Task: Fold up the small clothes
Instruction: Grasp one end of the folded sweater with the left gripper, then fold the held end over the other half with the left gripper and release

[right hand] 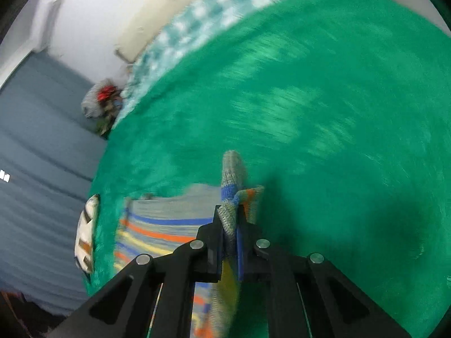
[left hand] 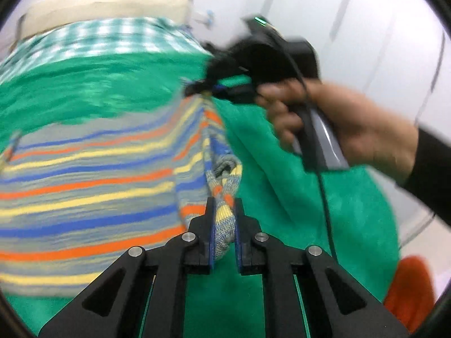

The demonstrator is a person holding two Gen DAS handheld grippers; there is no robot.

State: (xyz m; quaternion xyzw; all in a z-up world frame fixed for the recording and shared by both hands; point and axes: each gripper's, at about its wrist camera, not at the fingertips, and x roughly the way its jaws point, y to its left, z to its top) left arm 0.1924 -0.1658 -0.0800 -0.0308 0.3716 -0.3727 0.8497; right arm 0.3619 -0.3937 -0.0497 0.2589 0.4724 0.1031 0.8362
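the striped knit garment lies spread on the green fleece blanket, most of it off to the left. the left claw is pinched tight on a bunched edge of the knit. further right, the right claw is also clamped on a gathered corner, with a hand on its handle. this looks like the start of a fold: both corners are taken up along one edge. the next move probably calls for carrying that edge across the body together, keeping it taut and level. the blanket is bare to the right, so there is open room there. its left edge drops to the grey floor, where a patterned item sits at the rim.
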